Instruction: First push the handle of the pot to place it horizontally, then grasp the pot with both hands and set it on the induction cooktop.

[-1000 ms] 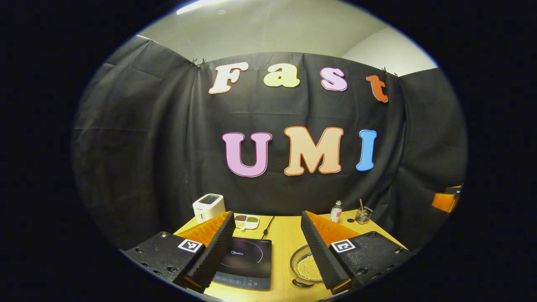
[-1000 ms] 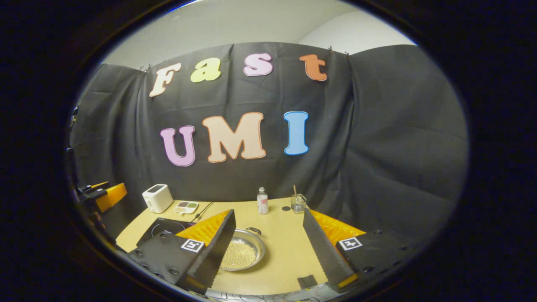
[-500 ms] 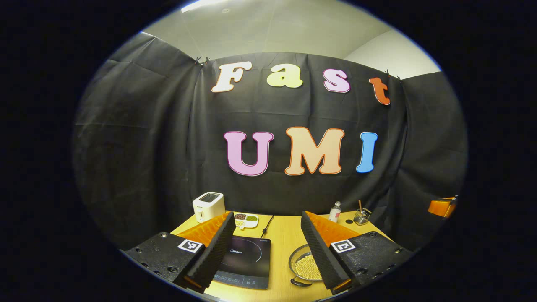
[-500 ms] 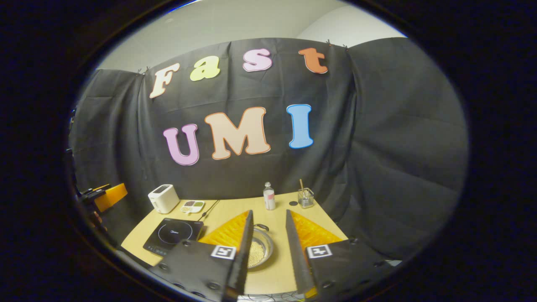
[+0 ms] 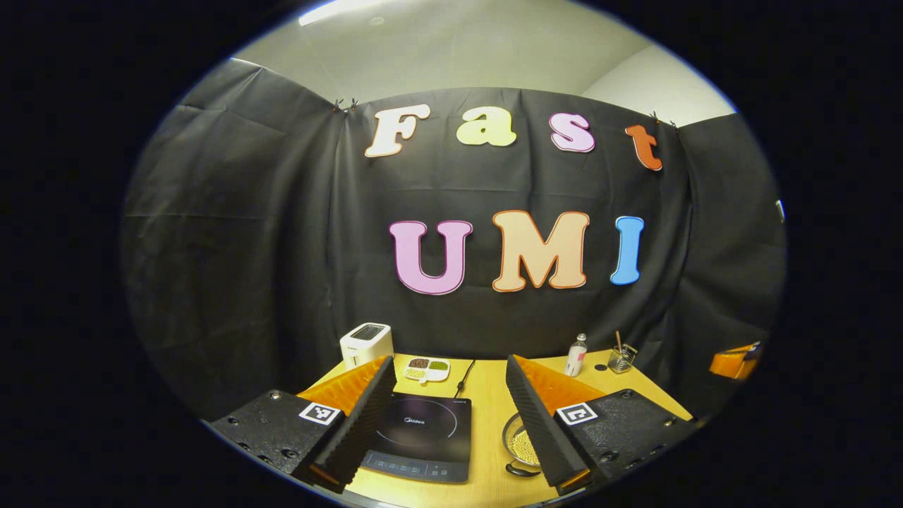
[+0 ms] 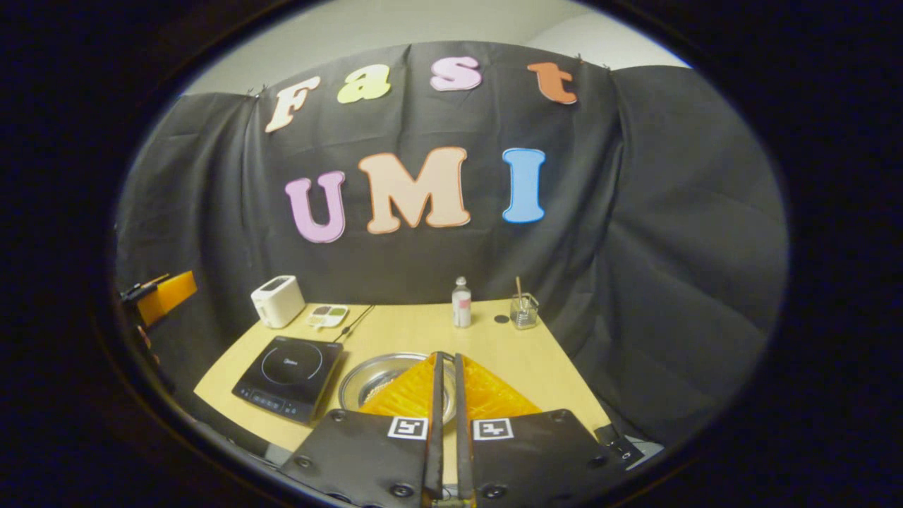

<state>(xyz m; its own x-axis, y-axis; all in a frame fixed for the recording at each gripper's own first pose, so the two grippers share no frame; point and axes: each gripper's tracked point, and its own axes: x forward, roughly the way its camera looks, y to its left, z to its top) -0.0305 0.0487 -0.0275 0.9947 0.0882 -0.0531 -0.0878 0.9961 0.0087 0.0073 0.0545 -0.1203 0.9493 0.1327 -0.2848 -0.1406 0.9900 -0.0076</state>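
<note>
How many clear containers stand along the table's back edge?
2: a small bottle near the middle of the back edge, and a glass jar holding a stick, to its right. None looks hidden.
</note>
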